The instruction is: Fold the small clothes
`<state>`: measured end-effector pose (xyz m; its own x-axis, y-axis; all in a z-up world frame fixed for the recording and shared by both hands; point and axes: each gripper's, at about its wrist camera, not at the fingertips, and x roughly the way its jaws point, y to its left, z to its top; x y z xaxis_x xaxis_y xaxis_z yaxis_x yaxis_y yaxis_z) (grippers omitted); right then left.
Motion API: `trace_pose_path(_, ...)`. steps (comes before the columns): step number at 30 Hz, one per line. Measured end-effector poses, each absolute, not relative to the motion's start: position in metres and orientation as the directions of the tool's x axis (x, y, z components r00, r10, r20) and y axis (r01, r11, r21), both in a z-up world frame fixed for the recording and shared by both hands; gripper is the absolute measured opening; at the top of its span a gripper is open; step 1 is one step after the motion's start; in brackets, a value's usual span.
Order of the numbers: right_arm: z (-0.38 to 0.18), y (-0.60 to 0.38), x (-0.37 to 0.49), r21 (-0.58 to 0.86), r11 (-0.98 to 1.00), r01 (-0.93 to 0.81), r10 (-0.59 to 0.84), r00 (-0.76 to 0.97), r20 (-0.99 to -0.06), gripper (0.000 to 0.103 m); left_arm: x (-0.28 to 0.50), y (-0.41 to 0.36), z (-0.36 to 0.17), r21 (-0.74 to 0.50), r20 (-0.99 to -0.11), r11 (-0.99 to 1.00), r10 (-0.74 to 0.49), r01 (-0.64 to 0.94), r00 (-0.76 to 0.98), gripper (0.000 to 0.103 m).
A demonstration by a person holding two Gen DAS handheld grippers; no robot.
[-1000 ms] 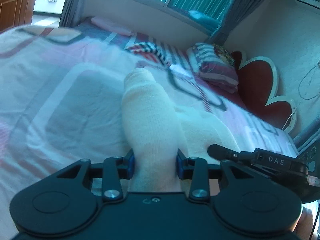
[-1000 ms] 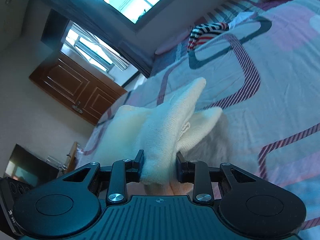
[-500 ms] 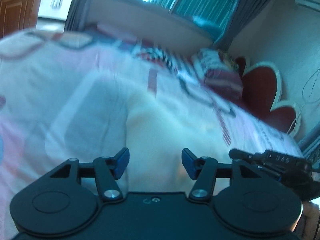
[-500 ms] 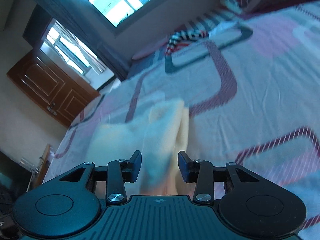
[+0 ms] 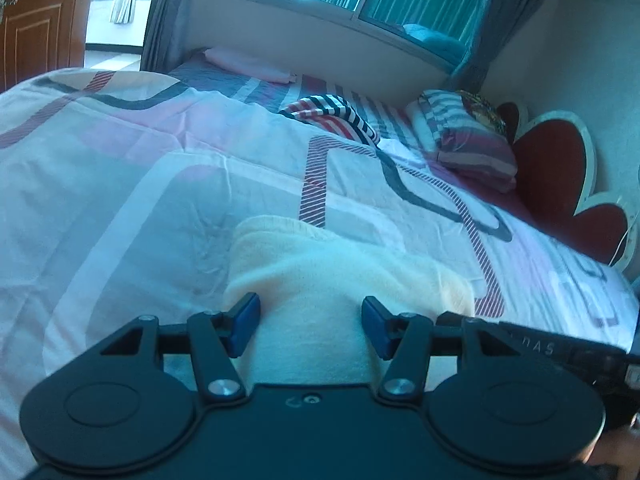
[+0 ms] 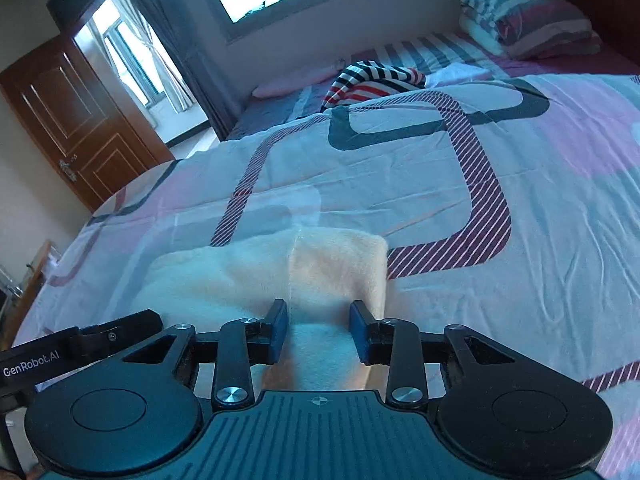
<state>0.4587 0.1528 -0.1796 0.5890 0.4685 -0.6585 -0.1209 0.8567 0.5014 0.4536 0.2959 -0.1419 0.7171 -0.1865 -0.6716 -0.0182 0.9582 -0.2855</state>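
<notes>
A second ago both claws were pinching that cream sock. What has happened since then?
Both let go. The left gripper and the right gripper have opened their jaws, and the cream sock, held up off the bed before, now lies flat on the quilt with one end folded over. Both grippers still sit close over it. The striped garment and the pillow have not moved.

Cream knit garment (image 5: 328,276) lies flat on the patterned bedspread (image 5: 160,184), folded over itself. In the right wrist view the garment (image 6: 256,276) shows a doubled layer on its right part (slightly yellower, straight fold edge). Soft fuzzy texture, edges rounded; exact garment type unclear.
</notes>
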Motion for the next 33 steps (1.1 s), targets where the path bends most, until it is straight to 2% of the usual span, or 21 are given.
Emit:
trace_pose_path(3,-0.169,0.155,0.457,0.47,0.872,-0.136,0.454,0.585,-0.672,0.034,0.446,0.297,-0.135,-0.279,-0.674,0.96,-0.184,-0.015,0.715,0.054)
trace_pose_path(8,-0.137,0.145,0.418,0.505,0.843,-0.184,0.496,0.628,-0.599,0.034,0.411,0.303,-0.124,-0.267,-0.677,0.963,-0.168,-0.026,0.716,0.054)
trace_pose_path(15,-0.122,0.146,0.345,0.492,0.839,-0.233,0.513,0.641,-0.571,0.034,0.361,0.301,-0.126,-0.282,-0.698,0.959,-0.194,-0.016,0.689,0.058)
trace_pose_path(18,-0.131,0.149,0.323,0.486,0.846,-0.219,0.504,0.626,-0.595,0.034,0.352,0.295,-0.137,-0.264,-0.724,0.964,-0.191,-0.011,0.663,0.058)
trace_pose_path(24,-0.166,0.156,0.298,0.438,0.888,-0.14,0.435,0.563,-0.703,0.034,0.343,0.296,-0.155,-0.254,-0.745,0.967,-0.191,-0.007,0.639,0.059)
trace_pose_path(33,-0.172,0.156,0.287,0.421,0.904,-0.08,0.39,0.56,-0.731,0.034,0.332,0.292,-0.156,-0.214,-0.749,0.976,-0.184,0.031,0.636,0.062)
